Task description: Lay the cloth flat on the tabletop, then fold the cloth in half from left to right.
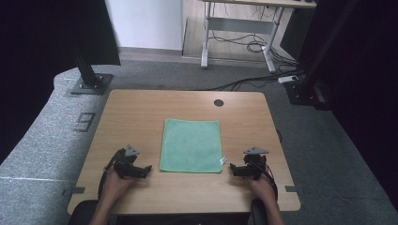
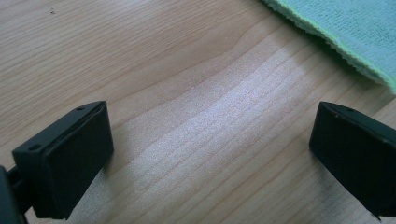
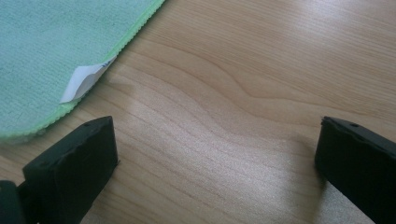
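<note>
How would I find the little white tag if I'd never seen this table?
Start at the wooden table and find the green cloth lying flat in its middle. Follow the cloth's right edge down to the near corner, close to the right gripper. The white tag sticks out there, the one white bit on the green edge.

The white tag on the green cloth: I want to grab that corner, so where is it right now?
In the high view the white tag sits at the green cloth's near right corner, just left of the right gripper; in the right gripper view it lies beyond the left jaw.
</note>
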{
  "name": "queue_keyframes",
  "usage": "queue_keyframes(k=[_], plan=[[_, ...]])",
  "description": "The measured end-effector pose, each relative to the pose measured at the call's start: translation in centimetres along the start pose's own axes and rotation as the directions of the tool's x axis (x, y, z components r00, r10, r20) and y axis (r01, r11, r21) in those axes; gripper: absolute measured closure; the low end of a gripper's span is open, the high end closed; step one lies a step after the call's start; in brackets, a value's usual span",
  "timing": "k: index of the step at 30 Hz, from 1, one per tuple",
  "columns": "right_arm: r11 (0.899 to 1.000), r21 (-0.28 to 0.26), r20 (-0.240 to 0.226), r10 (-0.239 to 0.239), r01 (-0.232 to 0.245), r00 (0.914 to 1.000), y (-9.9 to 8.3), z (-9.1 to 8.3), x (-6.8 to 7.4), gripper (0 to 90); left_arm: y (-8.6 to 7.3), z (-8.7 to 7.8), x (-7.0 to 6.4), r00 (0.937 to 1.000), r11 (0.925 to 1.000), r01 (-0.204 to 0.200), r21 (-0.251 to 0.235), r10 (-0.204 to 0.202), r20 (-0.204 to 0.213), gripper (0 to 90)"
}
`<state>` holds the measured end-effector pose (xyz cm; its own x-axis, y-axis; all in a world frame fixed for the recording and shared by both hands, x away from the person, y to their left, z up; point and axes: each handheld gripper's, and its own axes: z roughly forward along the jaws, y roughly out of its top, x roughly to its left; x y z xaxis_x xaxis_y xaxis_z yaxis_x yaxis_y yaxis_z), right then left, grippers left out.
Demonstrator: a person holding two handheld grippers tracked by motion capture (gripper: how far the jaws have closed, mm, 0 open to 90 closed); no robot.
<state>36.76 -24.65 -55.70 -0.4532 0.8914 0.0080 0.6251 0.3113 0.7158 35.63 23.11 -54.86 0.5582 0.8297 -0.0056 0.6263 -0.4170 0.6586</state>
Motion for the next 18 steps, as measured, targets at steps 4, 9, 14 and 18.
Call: queue_keyframes(k=[4,9,14,18], plan=[[1.0,0.0,0.0,0.0,0.0,1.0,-0.01,-0.01,-0.01,0.0,0.11,0.11,0.0,1.0,1.0,0.005,-0.001,-0.005,-0.005,0.0],[1.0,0.0,-0.001,0.0,0.0,1.0,0.0,0.0,-0.01,0.0,0.24,0.2,-0.02,0.9999,0.9999,0.011,0.0,-0.011,-0.009,0.0],[1.0,0.004,-0.013,-0.012,0.012,0.9998,0.0,-0.05,-0.14,0.0,0.25,0.22,-0.02,0.9999,0.9999,0.011,-0.001,-0.011,-0.008,0.0],[1.0,0.016,-0.016,-0.016,0.017,0.9997,0.07,-0.11,-0.15,0.0,0.29,0.25,-0.04,0.9999,1.0,0.009,0.0,-0.009,-0.008,0.0]])
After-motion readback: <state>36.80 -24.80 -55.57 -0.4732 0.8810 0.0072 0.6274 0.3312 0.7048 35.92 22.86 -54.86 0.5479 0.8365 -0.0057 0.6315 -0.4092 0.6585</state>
